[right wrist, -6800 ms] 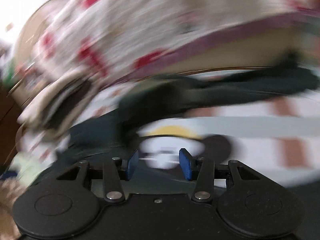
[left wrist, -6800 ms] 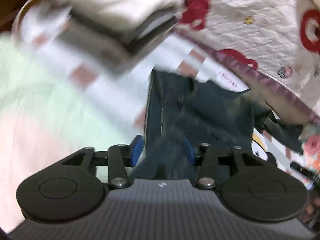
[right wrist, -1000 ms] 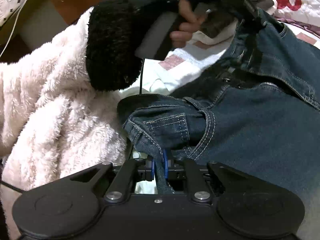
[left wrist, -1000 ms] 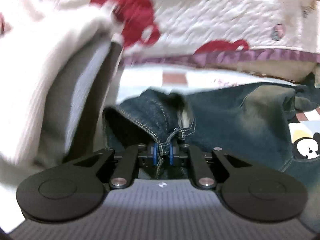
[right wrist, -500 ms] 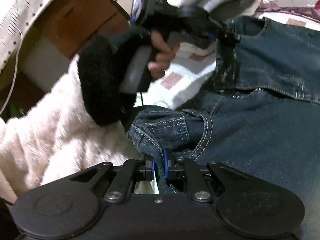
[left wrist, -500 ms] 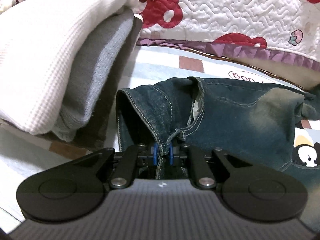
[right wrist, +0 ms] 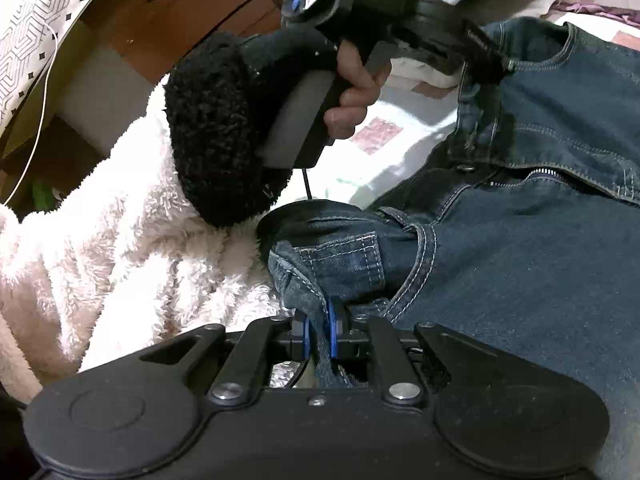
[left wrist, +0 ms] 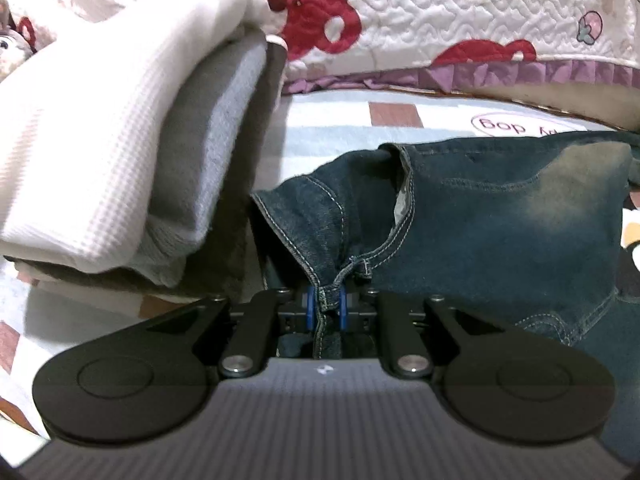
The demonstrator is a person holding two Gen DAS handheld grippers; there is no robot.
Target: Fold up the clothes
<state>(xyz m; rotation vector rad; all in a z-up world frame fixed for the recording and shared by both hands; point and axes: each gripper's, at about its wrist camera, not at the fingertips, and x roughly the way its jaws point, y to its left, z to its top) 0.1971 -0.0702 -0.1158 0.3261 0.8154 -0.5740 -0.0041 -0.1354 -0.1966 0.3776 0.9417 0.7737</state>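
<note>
Denim jeans [left wrist: 500, 216] lie spread on a bed sheet [left wrist: 332, 132] printed with pale checks and cartoon figures. The left tongs [left wrist: 324, 312] pinch a stitched waistband edge between blue pads, jaws nearly together on the fabric. The right tongs [right wrist: 318, 336] likewise grip a bunched fold of the jeans [right wrist: 520, 260] near a pocket seam. Just left of the denim sits a stack of folded clothes [left wrist: 120, 152], white waffle knit on top of grey. A quilted bedspread [left wrist: 460, 20] with red bears rises behind. In the right wrist view, a hand [right wrist: 352, 92] in a black fleece cuff holds the left tool.
</note>
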